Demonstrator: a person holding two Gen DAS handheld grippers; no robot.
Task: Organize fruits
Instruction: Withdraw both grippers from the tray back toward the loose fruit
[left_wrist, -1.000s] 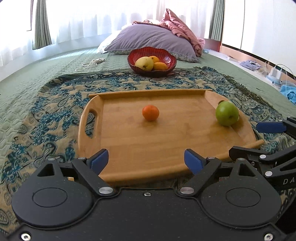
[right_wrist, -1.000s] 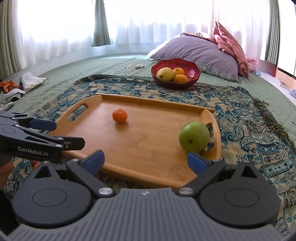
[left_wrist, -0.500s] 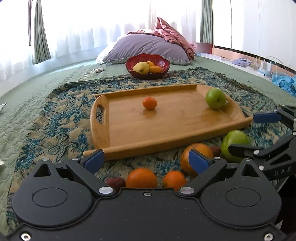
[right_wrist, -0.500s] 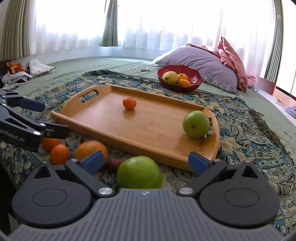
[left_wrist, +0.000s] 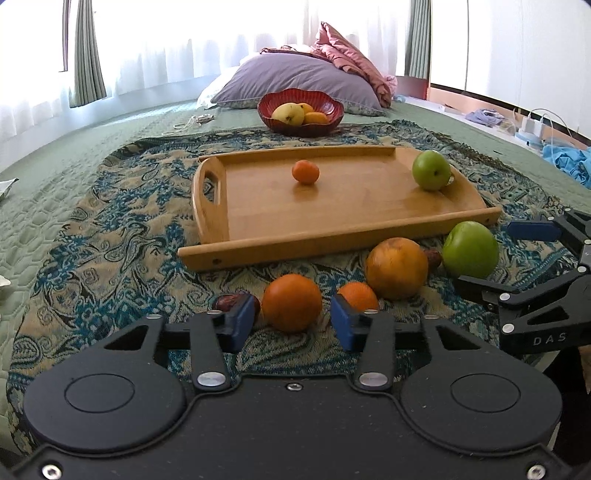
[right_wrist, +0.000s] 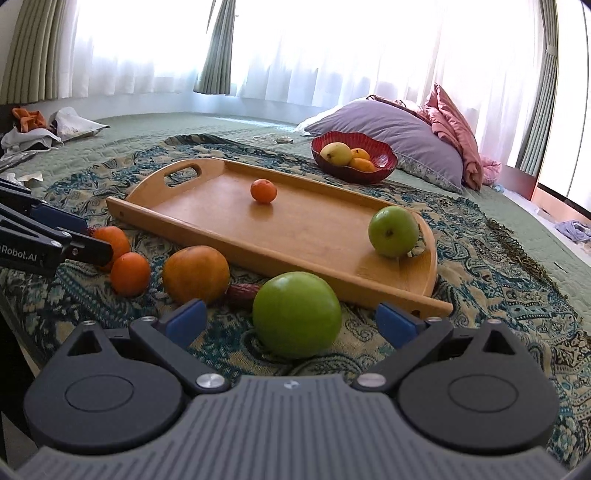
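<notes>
A wooden tray (left_wrist: 258, 218) (right_wrist: 317, 258) lies on the patterned blanket and holds a small tangerine (left_wrist: 305, 172) (right_wrist: 263, 191) and a green apple (left_wrist: 431, 170) (right_wrist: 393, 231). In front of the tray lie an orange (left_wrist: 291, 302), a smaller orange (left_wrist: 357, 295) (right_wrist: 130, 274), a large orange (left_wrist: 396, 267) (right_wrist: 195, 274), a green apple (left_wrist: 470, 249) (right_wrist: 296, 319) and dark red fruits (left_wrist: 229, 302). My left gripper (left_wrist: 291, 326) is open, its fingers either side of the near orange. My right gripper (right_wrist: 291, 323) is open around the near green apple.
A red bowl (left_wrist: 301, 127) (right_wrist: 352, 171) with a yellow fruit and oranges stands beyond the tray, in front of a purple pillow (left_wrist: 299, 79). Clothes and cables lie on the floor at the right (left_wrist: 546, 133). Crumpled items lie at the far left (right_wrist: 44, 129).
Both grippers have pulled back from the tray and lowered. The loose fruits in front of the tray have come into view. The left fingers have narrowed around the near orange.
</notes>
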